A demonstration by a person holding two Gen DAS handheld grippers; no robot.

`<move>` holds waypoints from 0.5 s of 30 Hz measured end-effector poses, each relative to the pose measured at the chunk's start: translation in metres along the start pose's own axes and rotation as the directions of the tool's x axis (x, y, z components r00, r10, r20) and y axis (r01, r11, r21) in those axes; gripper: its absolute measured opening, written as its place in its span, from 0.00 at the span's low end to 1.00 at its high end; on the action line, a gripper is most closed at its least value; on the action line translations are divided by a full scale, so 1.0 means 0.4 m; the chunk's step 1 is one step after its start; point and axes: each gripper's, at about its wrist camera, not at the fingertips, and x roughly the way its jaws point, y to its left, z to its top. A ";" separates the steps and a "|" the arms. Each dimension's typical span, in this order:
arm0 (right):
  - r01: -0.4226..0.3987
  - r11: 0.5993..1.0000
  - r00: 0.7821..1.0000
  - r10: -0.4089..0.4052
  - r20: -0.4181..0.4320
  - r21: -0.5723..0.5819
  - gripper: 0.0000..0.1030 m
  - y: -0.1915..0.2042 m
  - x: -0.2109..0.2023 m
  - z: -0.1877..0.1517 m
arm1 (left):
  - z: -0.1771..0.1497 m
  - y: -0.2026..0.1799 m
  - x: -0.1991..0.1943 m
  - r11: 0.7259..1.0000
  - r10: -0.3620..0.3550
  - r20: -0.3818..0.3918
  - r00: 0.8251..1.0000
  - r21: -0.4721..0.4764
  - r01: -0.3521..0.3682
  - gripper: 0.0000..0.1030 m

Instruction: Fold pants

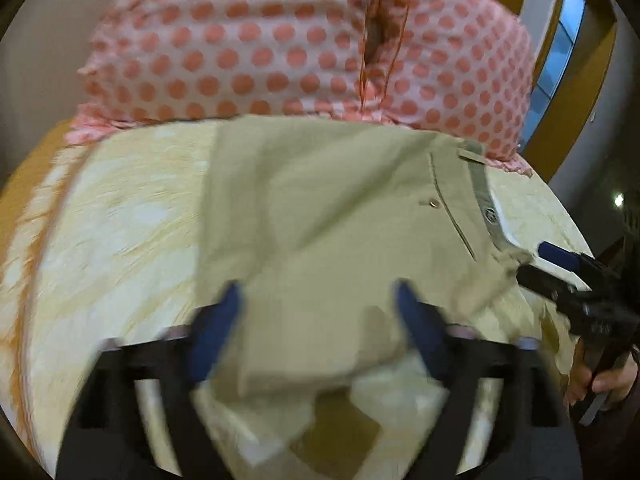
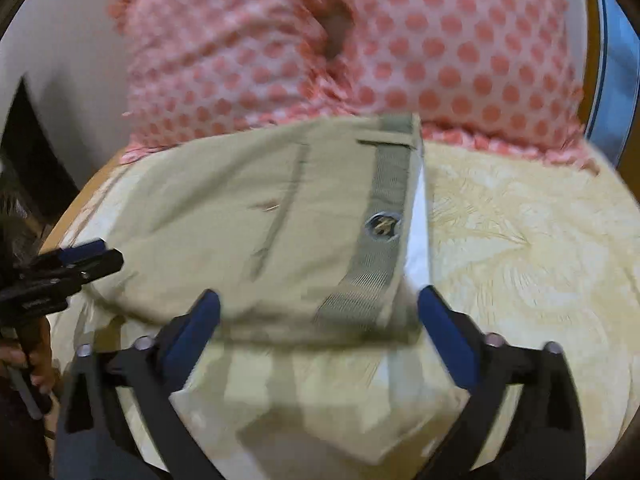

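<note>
We see the khaki pants [image 1: 332, 216] lying partly folded on the yellow bedspread [image 1: 120, 216], near the dotted pillow [image 1: 280, 40]. The left gripper [image 1: 320, 320] and right gripper [image 2: 320, 316] both stand released, straddling the near edge. Risk: a shallow pinch may catch bedspread too, or let layers slip apart.

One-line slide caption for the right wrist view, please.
Open right tongs straddle the waistband end of folded khaki fabric pants on a cream patterned bedspread.
</note>
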 end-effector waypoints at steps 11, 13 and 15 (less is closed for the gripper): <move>0.140 0.990 0.990 -0.140 -0.023 0.001 0.99 0.099 0.010 -0.153 | -0.202 -0.020 -0.049 0.987 0.156 -0.033 0.987 -0.036 -0.157 0.98; 0.152 0.988 0.988 -0.152 -0.037 0.010 0.99 0.104 0.019 -0.167 | -0.212 -0.031 -0.040 0.974 0.225 -0.045 0.973 0.000 -0.225 0.98; 0.167 0.986 0.986 -0.166 -0.014 0.017 0.99 0.110 0.011 -0.179 | -0.219 -0.034 -0.043 0.973 0.232 -0.029 0.972 0.009 -0.231 0.98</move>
